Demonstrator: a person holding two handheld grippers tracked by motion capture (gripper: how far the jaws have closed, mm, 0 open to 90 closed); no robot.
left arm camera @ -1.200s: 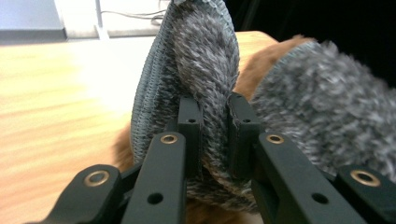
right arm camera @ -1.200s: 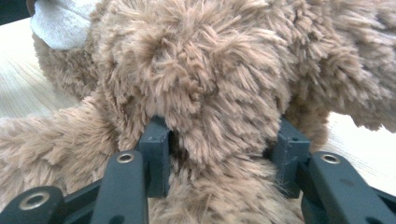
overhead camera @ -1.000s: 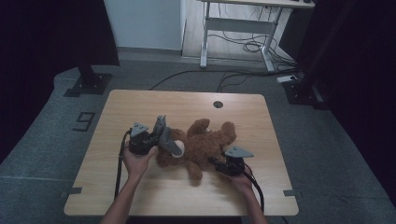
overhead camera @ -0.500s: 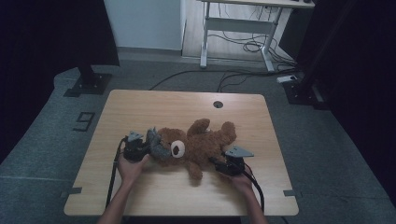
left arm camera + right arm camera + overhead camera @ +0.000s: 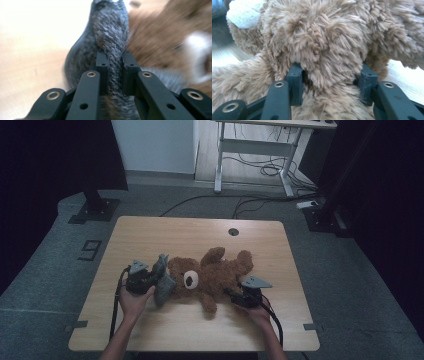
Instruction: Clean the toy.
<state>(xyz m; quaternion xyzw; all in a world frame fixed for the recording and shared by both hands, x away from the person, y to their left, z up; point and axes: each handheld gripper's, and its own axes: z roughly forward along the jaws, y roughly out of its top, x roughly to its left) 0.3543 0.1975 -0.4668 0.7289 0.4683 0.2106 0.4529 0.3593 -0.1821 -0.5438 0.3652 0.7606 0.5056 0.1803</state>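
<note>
A brown teddy bear (image 5: pixel 215 272) lies on the wooden table (image 5: pixel 165 232), its white muzzle (image 5: pixel 190 279) turned up. Against the left side of its head hangs a grey fuzzy cloth piece (image 5: pixel 163 285). My left gripper (image 5: pixel 155 281) is shut on that grey piece; in the left gripper view the fabric (image 5: pixel 110 37) is pinched thin between the jaws of the left gripper (image 5: pixel 114 56). My right gripper (image 5: pixel 231 293) is shut on a thick limb of the bear (image 5: pixel 324 50), and the right gripper (image 5: pixel 332 72) presses into the plush from both sides.
A round cable hole (image 5: pixel 233 231) sits near the table's far edge. Beyond the table are a white desk frame (image 5: pixel 255 150) with cables on the floor and a black stand base (image 5: pixel 92 207) at left. Bare tabletop lies in front of the bear.
My left gripper has drawn the grey piece to the left and toward the near edge, uncovering the bear's face. The right gripper has kept still on the limb.
</note>
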